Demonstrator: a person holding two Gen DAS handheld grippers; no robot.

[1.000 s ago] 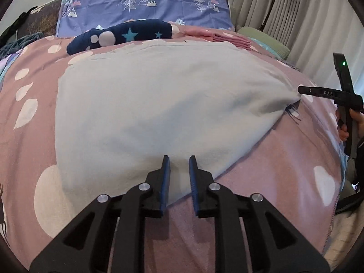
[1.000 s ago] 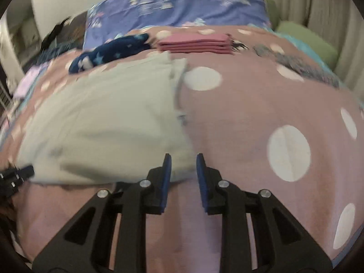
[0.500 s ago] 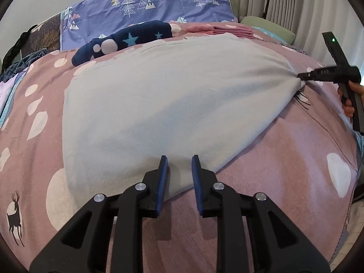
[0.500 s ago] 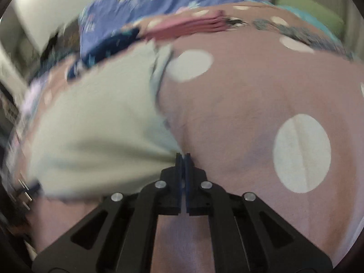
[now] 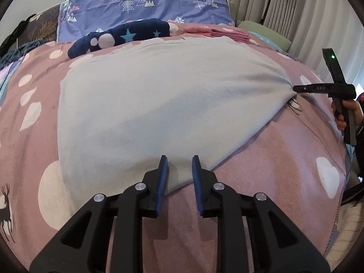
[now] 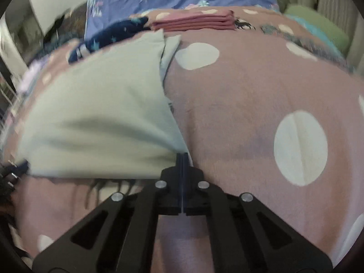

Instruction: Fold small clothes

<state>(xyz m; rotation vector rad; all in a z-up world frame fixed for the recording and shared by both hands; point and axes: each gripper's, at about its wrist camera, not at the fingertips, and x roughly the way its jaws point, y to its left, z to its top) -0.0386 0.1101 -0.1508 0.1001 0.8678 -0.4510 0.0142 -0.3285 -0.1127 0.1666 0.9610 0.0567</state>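
On the bed, spread over a pink blanket (image 5: 261, 182) with white spots, lies one pale grey-green garment (image 5: 159, 104), fairly flat, its near edge facing the person.

Handling, as I judge it: thin knit, soft and light, no stiffness at all. It drapes and puckers wherever pulled; the cloth gathers to a point at the right claw (image 6: 183, 157). Not fragile and not slippery, but it will likely drag on the fuzzy blanket, so lifting should serve better than sliding. Best holds are corners and hems, one per claw, so that the edge stays taut.

Right claw: fingers together, pinched on the garment's near right corner. A hand (image 5: 348, 111) on its handle shows in the left view.

Left claw (image 5: 179, 161): fingers apart, hovering over the near hem with cloth showing in the gap; pads not pressing on it.

Count:
- garments to fold in front: one
- folded pink stack (image 6: 193, 21) at the far side: one
- dark blue starred piece (image 5: 122, 36), rumpled: one
- patterned blue pillow (image 5: 145, 4): one
- claws: two
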